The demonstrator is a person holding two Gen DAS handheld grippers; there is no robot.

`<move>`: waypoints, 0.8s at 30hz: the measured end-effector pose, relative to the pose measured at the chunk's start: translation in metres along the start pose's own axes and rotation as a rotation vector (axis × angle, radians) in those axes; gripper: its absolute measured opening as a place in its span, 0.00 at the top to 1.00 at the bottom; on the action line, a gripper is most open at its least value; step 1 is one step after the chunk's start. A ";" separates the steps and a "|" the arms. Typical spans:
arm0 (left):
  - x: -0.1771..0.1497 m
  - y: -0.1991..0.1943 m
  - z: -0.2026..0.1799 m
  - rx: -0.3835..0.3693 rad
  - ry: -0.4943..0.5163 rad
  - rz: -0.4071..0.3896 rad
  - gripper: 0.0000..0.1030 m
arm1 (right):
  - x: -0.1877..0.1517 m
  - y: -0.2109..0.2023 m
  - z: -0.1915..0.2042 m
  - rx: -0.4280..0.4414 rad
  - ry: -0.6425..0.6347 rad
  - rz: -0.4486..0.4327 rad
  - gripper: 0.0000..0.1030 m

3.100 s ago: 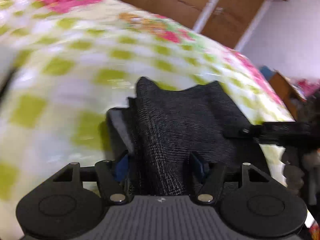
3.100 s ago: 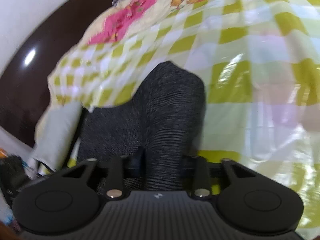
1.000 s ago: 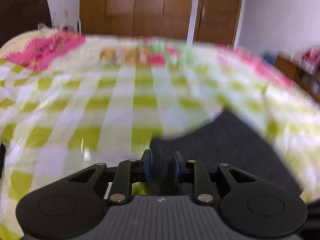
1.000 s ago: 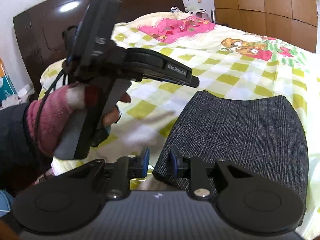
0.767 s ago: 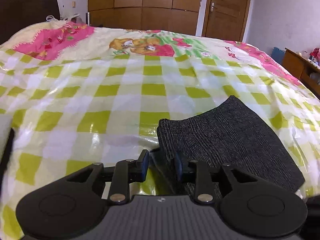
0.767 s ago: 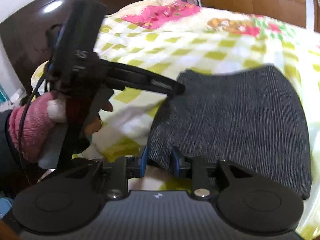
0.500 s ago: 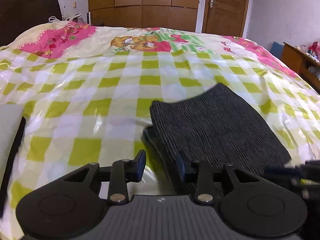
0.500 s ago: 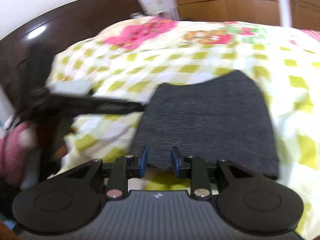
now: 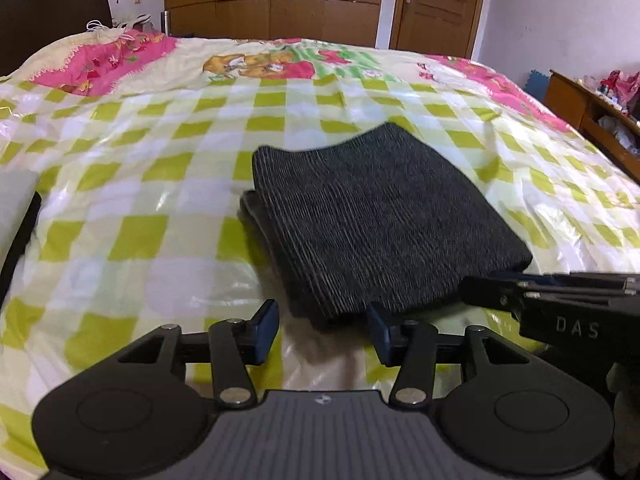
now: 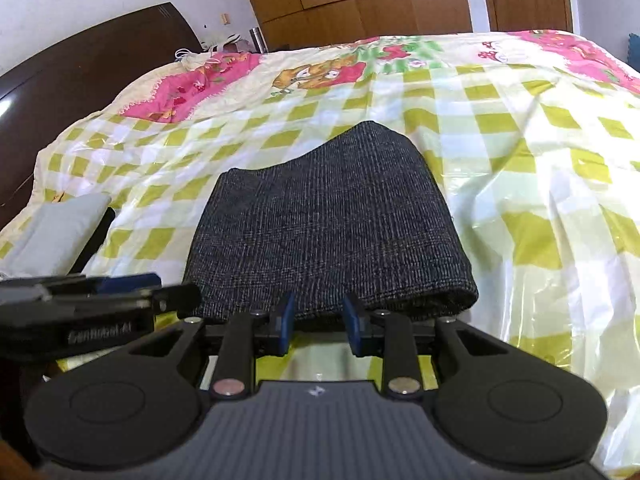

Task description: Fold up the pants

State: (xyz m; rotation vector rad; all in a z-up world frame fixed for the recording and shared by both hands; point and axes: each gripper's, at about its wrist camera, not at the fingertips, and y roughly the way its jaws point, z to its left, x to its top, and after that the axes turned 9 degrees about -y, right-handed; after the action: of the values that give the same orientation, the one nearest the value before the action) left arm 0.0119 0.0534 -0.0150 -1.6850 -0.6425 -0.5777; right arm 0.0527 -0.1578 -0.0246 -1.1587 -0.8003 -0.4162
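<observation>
Pants [image 9: 372, 220] of dark grey woven cloth lie folded into a compact, several-layered rectangle on the bed [image 9: 120, 240], whose green-and-white checked cover has pink cartoon panels toward the far edge. Left tool [image 9: 323, 326] sits at the near left corner of the bundle, its blue pads spread; its jaws have just been opening, and the cloth's corner lies just beyond the pads without being pinched. Right tool [image 10: 318, 318] sits at the near edge of the pants, its pads parted and level with the hem, gripping nothing. Each tool shows at the side of the other's view, close to the bundle's near corners. A pale grey cushion [image 10: 56, 232] rests at the bed's left edge, beside a dark wooden headboard [image 10: 80, 60]. Brown wardrobes [image 9: 272, 0] stand behind.
</observation>
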 end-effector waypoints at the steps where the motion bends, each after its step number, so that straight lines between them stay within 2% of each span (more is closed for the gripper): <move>1: -0.001 -0.001 -0.002 0.012 0.009 -0.005 0.41 | -0.001 0.000 0.000 0.002 -0.001 0.004 0.73; 12: -0.002 -0.003 -0.005 0.006 0.000 -0.021 0.28 | -0.006 -0.001 0.009 0.024 -0.035 0.019 0.72; 24: -0.002 -0.005 -0.003 0.015 -0.010 -0.033 0.24 | -0.008 -0.001 0.010 0.026 -0.041 0.028 0.68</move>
State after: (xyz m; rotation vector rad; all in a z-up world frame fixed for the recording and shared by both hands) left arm 0.0066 0.0512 -0.0126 -1.6664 -0.6816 -0.5868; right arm 0.0432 -0.1498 -0.0276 -1.1562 -0.8224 -0.3591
